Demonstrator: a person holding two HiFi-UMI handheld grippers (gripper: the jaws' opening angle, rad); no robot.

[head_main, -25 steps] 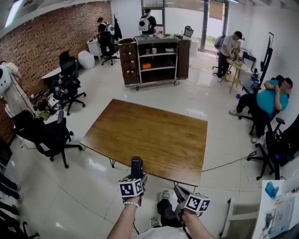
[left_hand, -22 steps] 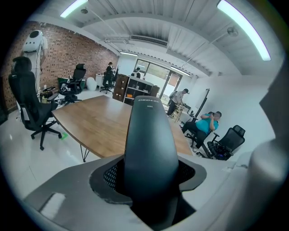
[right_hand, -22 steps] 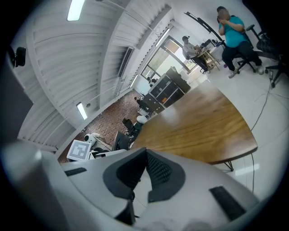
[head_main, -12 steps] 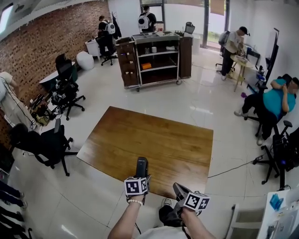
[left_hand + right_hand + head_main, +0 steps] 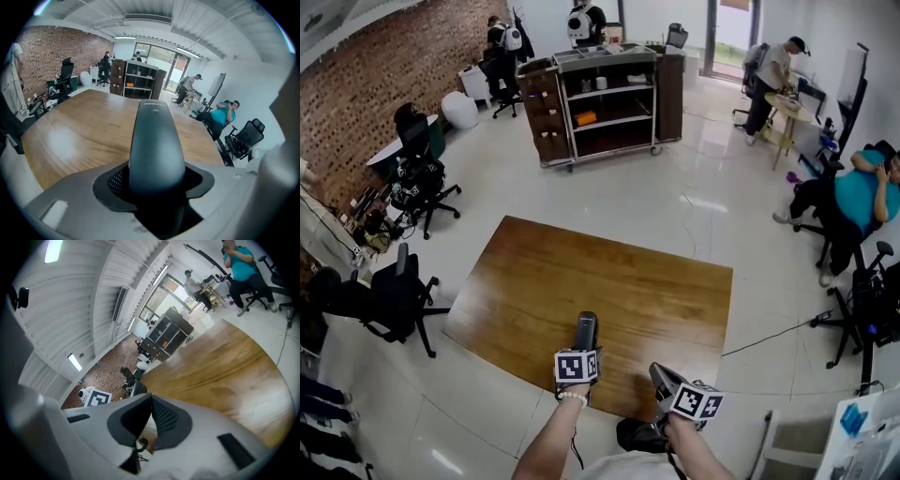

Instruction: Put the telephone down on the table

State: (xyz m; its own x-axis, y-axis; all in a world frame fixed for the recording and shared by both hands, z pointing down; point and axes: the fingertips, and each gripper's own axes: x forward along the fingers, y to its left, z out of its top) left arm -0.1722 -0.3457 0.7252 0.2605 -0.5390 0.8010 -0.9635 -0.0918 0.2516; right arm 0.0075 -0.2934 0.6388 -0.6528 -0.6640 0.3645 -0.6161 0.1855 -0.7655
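A dark telephone handset (image 5: 584, 328) stands nearly upright in my left gripper (image 5: 583, 343), just over the near edge of the brown wooden table (image 5: 609, 272). In the left gripper view the handset (image 5: 157, 136) fills the middle, with both pads of the left gripper (image 5: 157, 185) shut on its lower part and the tabletop (image 5: 70, 126) beyond. My right gripper (image 5: 662, 377) hangs to the right, at the table's near edge. In its own view the right gripper (image 5: 151, 398) has its pads meeting at the tips. A bit of coiled cord (image 5: 140, 442) shows below them.
Black office chairs (image 5: 394, 295) stand left of the table. A dark shelf cart (image 5: 605, 94) is at the far side of the room. A seated person (image 5: 862, 192) and another chair (image 5: 862, 309) are at the right. A cable (image 5: 769, 336) runs over the floor there.
Both grippers have come forward towards the table; the handset now stands over its near edge. The left grip on the handset is unchanged.
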